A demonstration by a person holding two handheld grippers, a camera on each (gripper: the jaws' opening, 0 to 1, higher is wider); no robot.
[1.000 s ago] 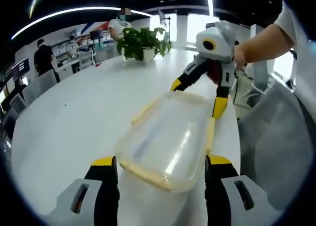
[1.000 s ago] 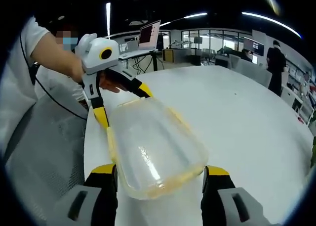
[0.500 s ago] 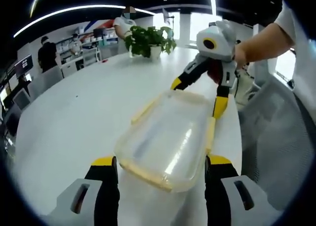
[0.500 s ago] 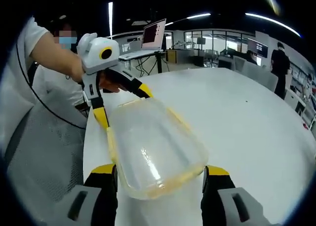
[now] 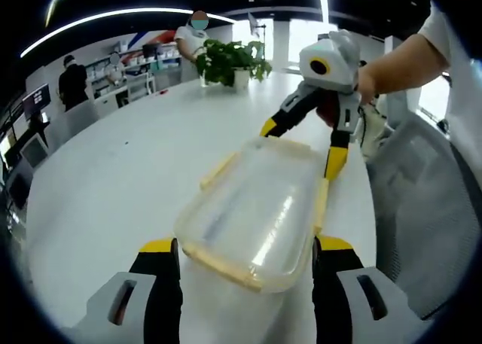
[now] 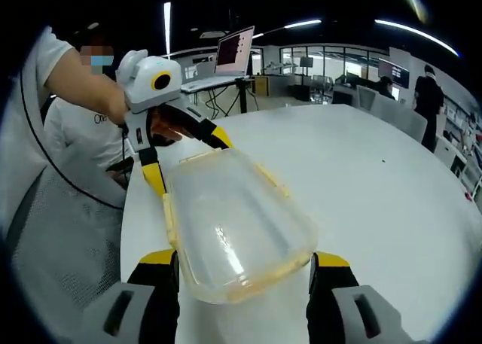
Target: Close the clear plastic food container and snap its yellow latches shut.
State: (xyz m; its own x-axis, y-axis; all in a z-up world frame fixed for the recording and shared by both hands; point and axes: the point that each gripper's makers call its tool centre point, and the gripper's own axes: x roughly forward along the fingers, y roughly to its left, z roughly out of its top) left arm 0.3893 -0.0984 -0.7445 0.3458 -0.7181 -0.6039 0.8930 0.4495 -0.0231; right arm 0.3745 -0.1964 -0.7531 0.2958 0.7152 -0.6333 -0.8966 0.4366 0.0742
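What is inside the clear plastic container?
Through the clear lid, the container appears empty, though glare and the cloudy plastic hide parts of its floor. Each hand-held gripper straddles one end.

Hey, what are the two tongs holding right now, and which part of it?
Both tongs straddle the clear container, one at each short end: left tongs at one end, right tongs at the opposite. Whether the jaws actually press its sides cannot be told.
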